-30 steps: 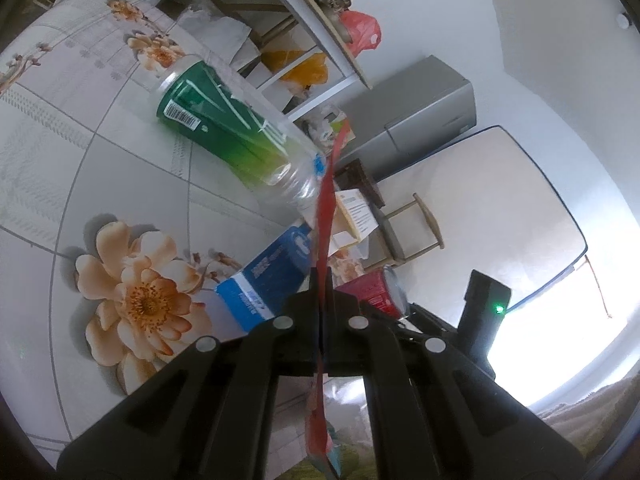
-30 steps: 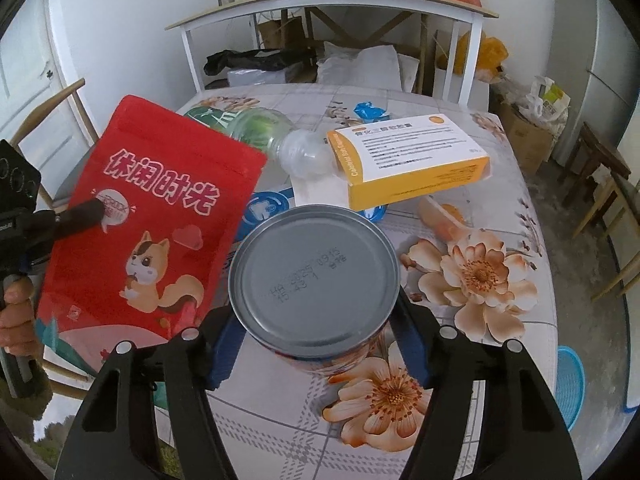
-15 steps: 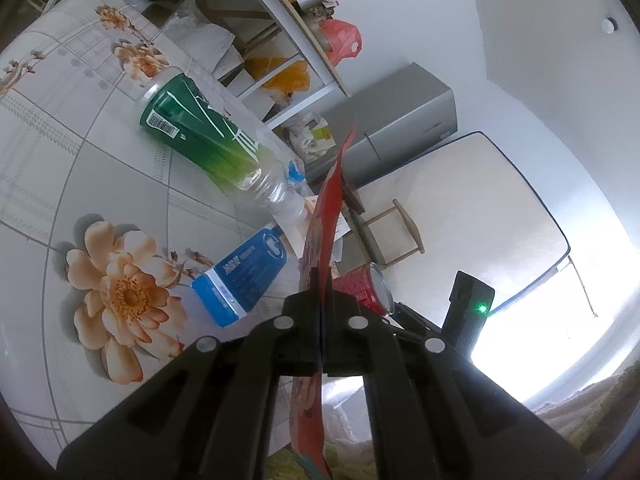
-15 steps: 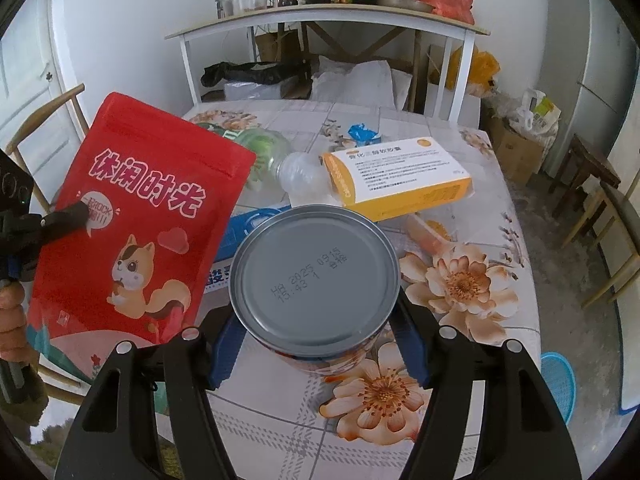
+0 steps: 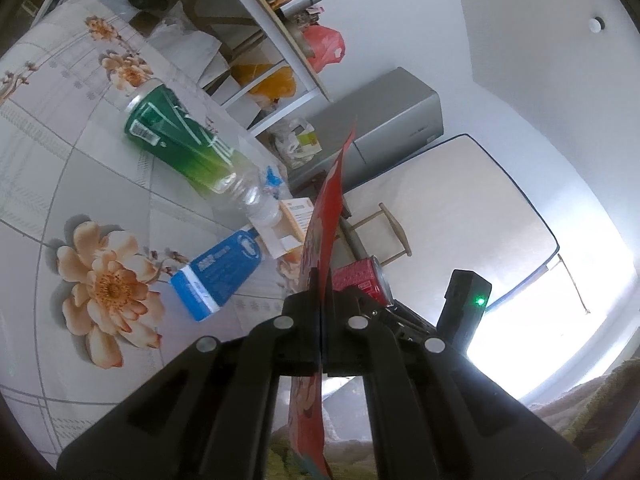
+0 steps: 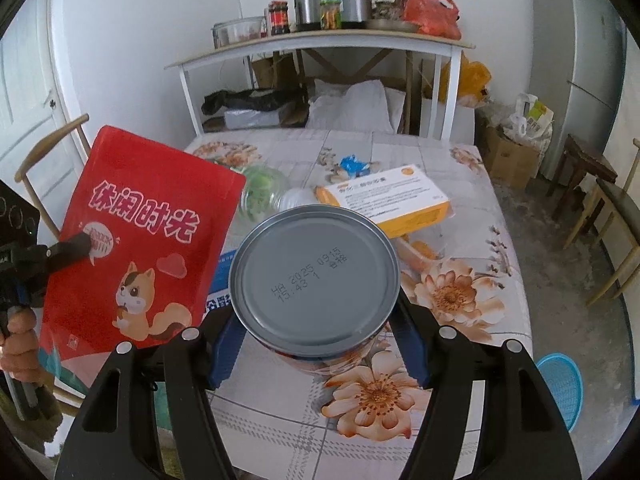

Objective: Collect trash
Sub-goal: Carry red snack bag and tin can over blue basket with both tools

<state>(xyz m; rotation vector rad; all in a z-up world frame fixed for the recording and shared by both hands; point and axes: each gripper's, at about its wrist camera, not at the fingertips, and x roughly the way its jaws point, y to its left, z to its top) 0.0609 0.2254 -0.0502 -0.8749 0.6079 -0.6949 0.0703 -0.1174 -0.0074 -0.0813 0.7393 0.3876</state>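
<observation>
Left tongs pinch red pouch — edge-on there; right tongs clamp can.

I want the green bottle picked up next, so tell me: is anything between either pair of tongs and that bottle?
Yes. Both tongs are full: the left tongs pinch the red pouch, and the right tongs clamp the tin can. In the right view the pouch and can cover much of the green bottle lying on the table.
</observation>
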